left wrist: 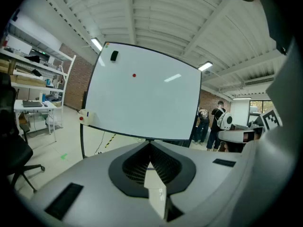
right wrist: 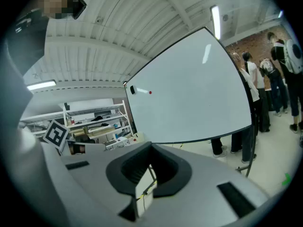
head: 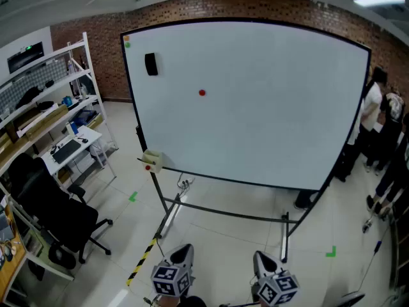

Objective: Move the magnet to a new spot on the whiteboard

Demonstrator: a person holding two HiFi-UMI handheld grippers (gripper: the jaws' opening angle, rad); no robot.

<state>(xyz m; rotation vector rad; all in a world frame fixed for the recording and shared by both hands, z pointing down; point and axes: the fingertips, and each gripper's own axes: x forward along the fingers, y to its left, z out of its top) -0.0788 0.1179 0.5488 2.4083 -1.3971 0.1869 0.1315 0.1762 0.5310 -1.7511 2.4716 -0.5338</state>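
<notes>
Closed and empty, left tool [head: 181,253] and right tool [head: 263,259] hang well short of the whiteboard [head: 268,120], whose upper-left magnet [head: 202,93] likely needs an opened, squarely aimed tool.

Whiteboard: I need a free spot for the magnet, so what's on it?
A red magnet, a black eraser upper left and two small dots in that corner. The rest of the whiteboard is bare and uncovered.

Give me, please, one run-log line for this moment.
magnet: red, on whiteboard, untouched | left tongs: shut, empty | right tongs: shut, empty | both: away from whiteboard
</notes>
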